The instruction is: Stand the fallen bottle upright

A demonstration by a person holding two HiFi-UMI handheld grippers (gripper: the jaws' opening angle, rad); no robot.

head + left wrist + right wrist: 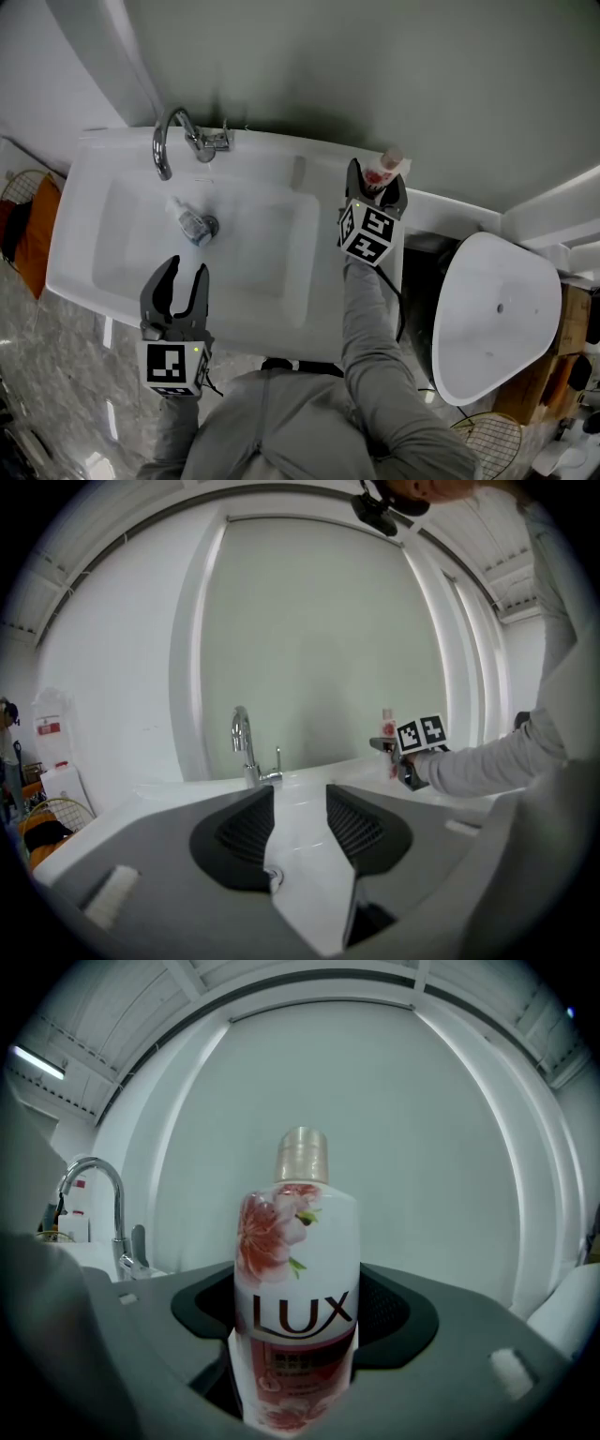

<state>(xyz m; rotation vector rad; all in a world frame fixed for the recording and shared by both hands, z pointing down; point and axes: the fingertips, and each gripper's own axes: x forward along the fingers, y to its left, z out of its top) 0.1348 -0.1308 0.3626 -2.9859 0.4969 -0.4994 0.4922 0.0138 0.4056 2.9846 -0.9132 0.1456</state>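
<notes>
A white LUX bottle (388,166) with pink flowers and a beige cap stands upright on the back right ledge of the sink (80,202). My right gripper (377,190) is shut on the bottle, one jaw at each side. In the right gripper view the bottle (296,1241) fills the gap between the jaws of the right gripper (295,1321). My left gripper (185,277) hangs open over the sink's front edge, holding nothing. The left gripper view shows the left gripper (298,822) pointing across the basin, with the bottle (387,726) far off at the right.
A chrome faucet (174,141) curves over the basin at the back. A small clear object (192,225) lies by the drain. A white toilet (492,314) stands right of the sink. A wire basket (21,187) and an orange cloth (39,234) are at the left.
</notes>
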